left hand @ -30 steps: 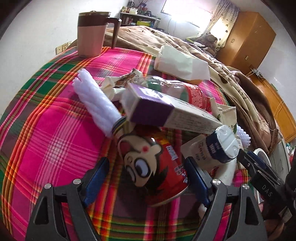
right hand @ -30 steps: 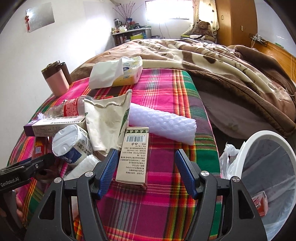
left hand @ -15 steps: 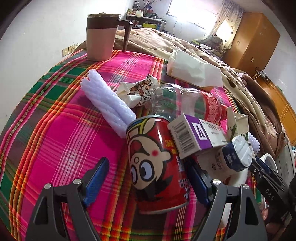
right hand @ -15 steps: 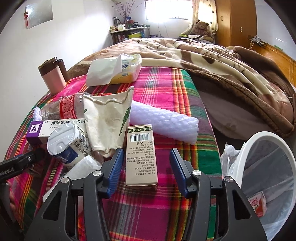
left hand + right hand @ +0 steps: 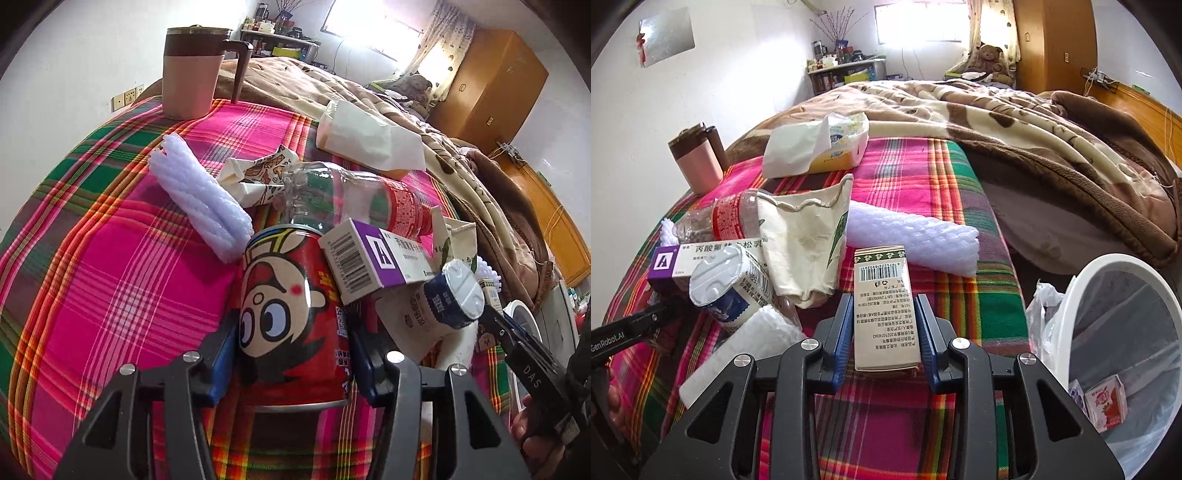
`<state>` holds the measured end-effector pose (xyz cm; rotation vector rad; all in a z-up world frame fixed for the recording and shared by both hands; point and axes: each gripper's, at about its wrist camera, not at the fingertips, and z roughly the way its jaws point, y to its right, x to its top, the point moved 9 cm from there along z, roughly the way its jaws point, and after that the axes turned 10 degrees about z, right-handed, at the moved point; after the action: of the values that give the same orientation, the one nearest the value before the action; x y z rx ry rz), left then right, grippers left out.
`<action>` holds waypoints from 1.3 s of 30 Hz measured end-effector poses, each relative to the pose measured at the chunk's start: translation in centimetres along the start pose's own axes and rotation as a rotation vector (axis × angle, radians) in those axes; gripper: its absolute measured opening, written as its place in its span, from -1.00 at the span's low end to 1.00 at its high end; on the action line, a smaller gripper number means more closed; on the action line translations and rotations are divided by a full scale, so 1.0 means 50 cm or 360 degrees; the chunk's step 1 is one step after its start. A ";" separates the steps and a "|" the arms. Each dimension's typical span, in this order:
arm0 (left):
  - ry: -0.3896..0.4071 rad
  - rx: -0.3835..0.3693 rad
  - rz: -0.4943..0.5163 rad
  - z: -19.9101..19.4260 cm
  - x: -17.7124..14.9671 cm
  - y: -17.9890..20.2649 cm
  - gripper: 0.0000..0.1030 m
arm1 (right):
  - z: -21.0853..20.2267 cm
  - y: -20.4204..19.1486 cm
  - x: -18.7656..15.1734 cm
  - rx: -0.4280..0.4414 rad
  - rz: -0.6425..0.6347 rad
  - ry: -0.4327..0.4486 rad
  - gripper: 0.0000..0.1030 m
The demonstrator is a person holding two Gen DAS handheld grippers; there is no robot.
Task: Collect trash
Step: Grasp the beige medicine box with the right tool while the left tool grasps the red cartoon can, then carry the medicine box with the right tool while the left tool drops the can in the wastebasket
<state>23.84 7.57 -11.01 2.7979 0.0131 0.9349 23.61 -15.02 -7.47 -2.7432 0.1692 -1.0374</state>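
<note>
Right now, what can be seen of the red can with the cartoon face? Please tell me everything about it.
The red can looks like metal, with silver rims at both ends and a printed cartoon face with big eyes. It stands roughly upright on the plaid cloth. The left gripper has just been closing; its blue jaws now press on both sides of the can. A purple and white box leans on its upper right side, and a white foam roll ends beside its top left.
</note>
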 end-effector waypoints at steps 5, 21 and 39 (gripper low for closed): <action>0.0027 -0.0008 0.0014 -0.022 -0.010 0.004 0.08 | -0.018 -0.004 -0.004 0.0045 0.0011 0.0021 -0.35; 0.0105 -0.0016 0.0061 -0.091 -0.051 0.028 0.06 | -0.075 -0.015 -0.026 0.0149 0.0058 0.0070 -0.35; 0.0275 -0.0130 0.0353 -0.171 -0.028 0.199 0.06 | -0.184 0.044 -0.009 0.0131 0.0135 0.0274 -0.35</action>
<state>17.10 -0.79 -3.31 2.6741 -0.3097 1.1957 17.09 -18.43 -1.52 -2.5493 0.2600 -1.2282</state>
